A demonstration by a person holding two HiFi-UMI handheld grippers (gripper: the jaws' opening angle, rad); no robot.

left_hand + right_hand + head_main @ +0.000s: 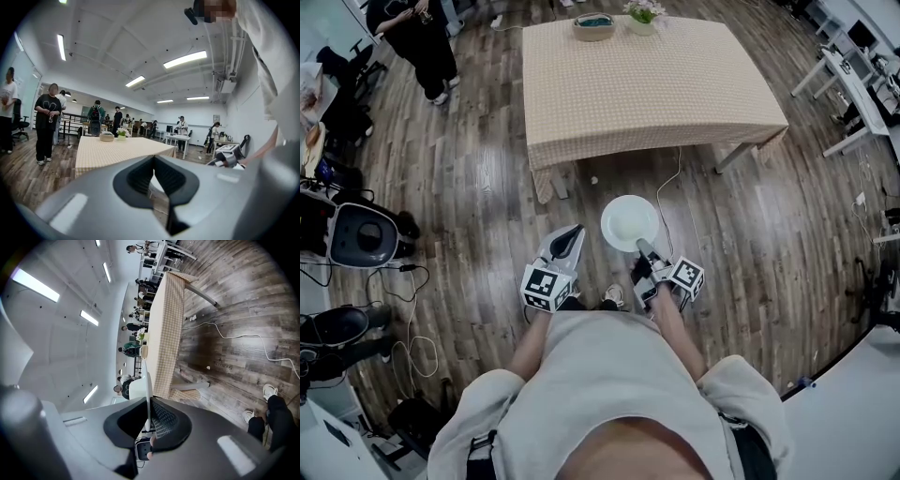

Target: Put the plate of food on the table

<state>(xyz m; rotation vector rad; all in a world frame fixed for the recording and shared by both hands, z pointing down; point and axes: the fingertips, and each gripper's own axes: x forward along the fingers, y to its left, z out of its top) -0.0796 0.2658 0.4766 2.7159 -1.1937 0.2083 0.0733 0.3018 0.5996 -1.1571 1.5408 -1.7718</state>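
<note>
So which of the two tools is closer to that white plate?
Right. The right tool grips the white plate by its near rim. The left tool is off to the plate's left, closed on nothing and not touching it.

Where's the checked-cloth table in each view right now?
Head view: table top centre, beyond the plate.
Left gripper view: table centre-left, over the jaws.
Right gripper view: table upper centre, turned sideways.
Shared landmark: the basket on its far end.

Smooth glossy white plate point(629, 222), matt checked tablecloth point(647, 84), grainy wooden plank floor point(487, 187)
</note>
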